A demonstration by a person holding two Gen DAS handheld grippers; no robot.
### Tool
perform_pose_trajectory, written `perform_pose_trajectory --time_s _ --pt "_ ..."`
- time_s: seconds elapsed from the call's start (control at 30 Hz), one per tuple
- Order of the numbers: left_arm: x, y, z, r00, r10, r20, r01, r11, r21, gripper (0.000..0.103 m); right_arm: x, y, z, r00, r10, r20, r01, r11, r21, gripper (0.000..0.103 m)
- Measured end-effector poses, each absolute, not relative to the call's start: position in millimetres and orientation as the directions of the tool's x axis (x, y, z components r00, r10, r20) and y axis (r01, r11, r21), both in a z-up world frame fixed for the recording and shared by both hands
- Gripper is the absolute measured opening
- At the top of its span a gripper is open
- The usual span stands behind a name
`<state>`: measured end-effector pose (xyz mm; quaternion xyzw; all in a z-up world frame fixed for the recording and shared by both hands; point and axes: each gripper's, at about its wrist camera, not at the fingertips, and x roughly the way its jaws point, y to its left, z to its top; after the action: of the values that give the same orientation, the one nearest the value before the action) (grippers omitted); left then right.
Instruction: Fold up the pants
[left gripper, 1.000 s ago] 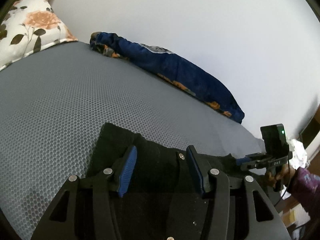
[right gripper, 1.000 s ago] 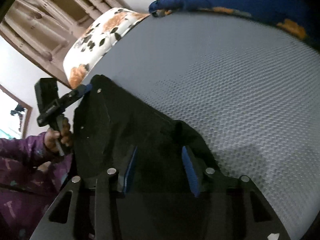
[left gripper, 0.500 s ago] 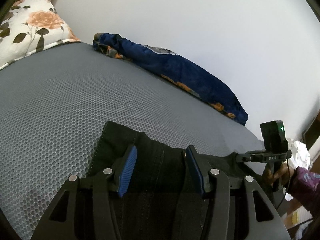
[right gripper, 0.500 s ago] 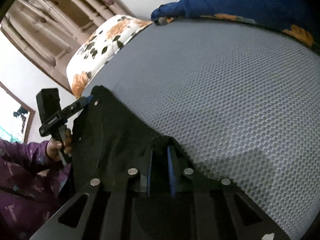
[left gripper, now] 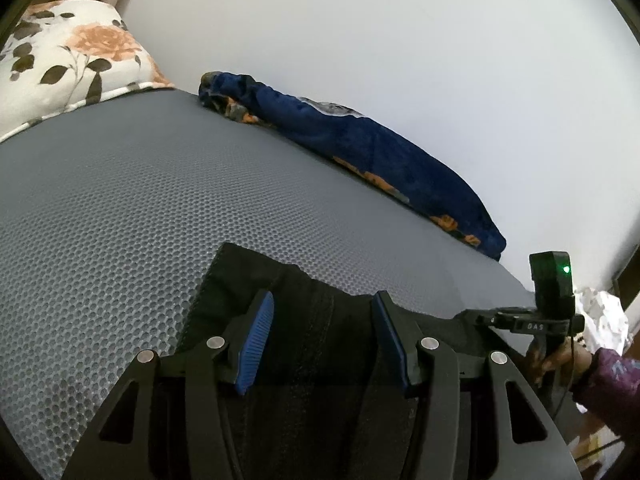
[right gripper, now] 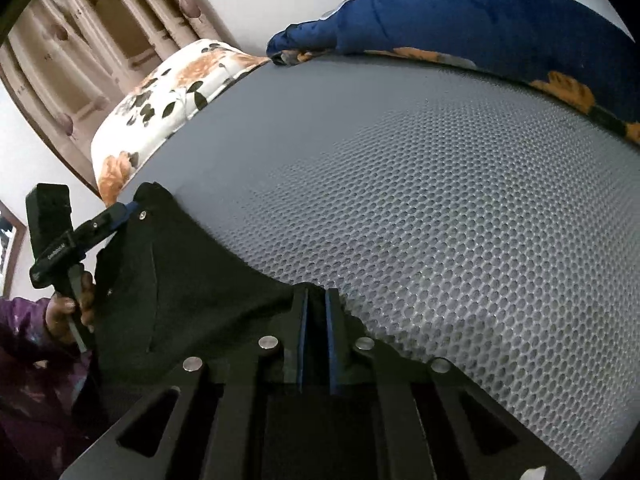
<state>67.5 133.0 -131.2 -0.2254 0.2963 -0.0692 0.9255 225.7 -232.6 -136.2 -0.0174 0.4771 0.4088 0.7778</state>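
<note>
Matt black cloth pants (left gripper: pixel 320 344); honeycomb-textured grey mattress (left gripper: pixel 120 216).

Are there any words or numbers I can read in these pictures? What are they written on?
"DAS", as best it reads: small pale letters on the side of the right gripper, seen from the left wrist camera.
Tiny pale print on the side of the left gripper, seen from the right wrist camera: too small and blurred to read.
Black pants, floral pillow, blue blanket: no writing visible.

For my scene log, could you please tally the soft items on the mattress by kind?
Black pants: 1
Floral pillow: 1
Dark blue blanket with orange pattern: 1
Total: 3
</note>
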Motion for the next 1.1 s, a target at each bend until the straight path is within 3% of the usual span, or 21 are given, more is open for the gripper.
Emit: perform_pose_trajectory --time_s 0.1,0.13,0.17,0.2,0.23,0.33,0.47,0.6,0.63,0.73,0.83,0.93,1.1 --pt "68 134 -131 0.814 -0.268 -0.516 -0.002 0.886 -0.463 0.053 227 -234 -137 0.213 0.632 -0.746 -0.650 0.661 0.375 0.006" --pt "68 135 -132 0.811 -0.273 -0.517 -0.004 0.881 -0.472 0.053 230 -238 -137 0.200 0.649 -0.734 -0.636 0.656 0.407 0.011" --pt "68 136 -132 0.812 -0.279 -0.513 -0.005 0.875 -0.484 0.053 237 -246 -137 0.200 0.672 -0.713 -0.596 0.661 0.456 0.025" --pt "67 137 -132 0.811 -0.284 -0.511 -0.005 0.871 -0.492 0.053 242 -253 -138 0.199 0.687 -0.699 -0.560 0.665 0.495 0.046" --pt "67 138 -132 0.810 -0.286 -0.513 -0.007 0.869 -0.495 0.053 249 -266 -139 0.199 0.709 -0.677 -0.505 0.666 0.549 0.052" --pt "68 138 -130 0.808 -0.297 -0.508 0.001 0.864 -0.503 0.055 251 -313 -129 0.330 0.703 -0.630 -0.348 0.711 0.611 0.052" --pt "67 143 -125 0.811 -0.321 -0.490 0.000 0.836 -0.548 0.057 204 -332 -105 0.362 0.750 -0.554 -0.381 0.661 0.646 0.052" --pt "66 146 -122 0.818 -0.311 -0.484 -0.018 0.827 -0.562 0.060 160 -319 -133 0.288 0.657 -0.697 -0.393 0.744 0.540 0.052" --pt "66 146 -121 0.817 -0.304 -0.490 -0.020 0.834 -0.552 0.060 153 -326 -142 0.297 0.644 -0.705 -0.362 0.760 0.541 0.042" --pt "62 143 -113 0.814 -0.270 -0.515 -0.022 0.871 -0.490 0.060 136 -370 -133 0.429 0.634 -0.644 -0.203 0.762 0.615 0.047" --pt "53 139 -95 0.821 -0.257 -0.511 -0.003 0.891 -0.453 0.067 85 -429 -115 0.606 0.625 -0.493 -0.110 0.679 0.726 0.054" --pt "40 129 -74 0.834 -0.263 -0.485 0.045 0.908 -0.416 0.073 0 -492 -99 0.767 0.489 -0.416 -0.010 0.657 0.754 0.067" --pt "26 98 -57 0.806 -0.352 -0.477 0.132 0.891 -0.435 0.078 -146 -566 -112 0.832 0.219 -0.510 0.251 0.671 0.698 0.067"
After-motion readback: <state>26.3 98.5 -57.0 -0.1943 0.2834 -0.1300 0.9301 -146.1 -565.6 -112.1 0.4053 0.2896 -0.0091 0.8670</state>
